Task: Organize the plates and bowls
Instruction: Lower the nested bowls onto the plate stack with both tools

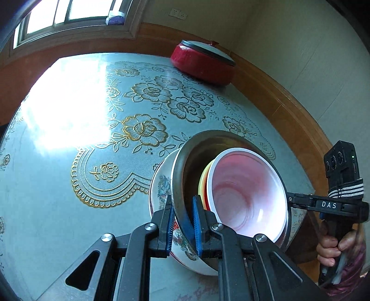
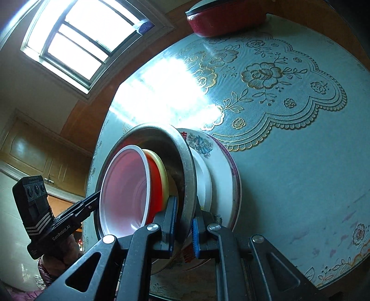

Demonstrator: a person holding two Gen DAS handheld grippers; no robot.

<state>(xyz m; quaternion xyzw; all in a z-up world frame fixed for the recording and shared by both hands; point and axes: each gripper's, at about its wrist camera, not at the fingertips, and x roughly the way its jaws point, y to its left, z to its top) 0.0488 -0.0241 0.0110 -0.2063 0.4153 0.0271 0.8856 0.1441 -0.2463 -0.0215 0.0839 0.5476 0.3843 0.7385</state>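
A nested stack is held over the table: a steel bowl with a yellow bowl and a white bowl with a pink inside in it, sitting in a white floral bowl. My left gripper is shut on the steel bowl's rim on one side. My right gripper is shut on the steel rim on the opposite side, and it also shows in the left wrist view. The right wrist view shows the white bowl, the yellow bowl and the floral bowl.
The round table has a blue-grey cloth with gold flowers. A red pot with a lid stands at the table's far edge by the wall, also in the right wrist view. A window throws glare on the cloth.
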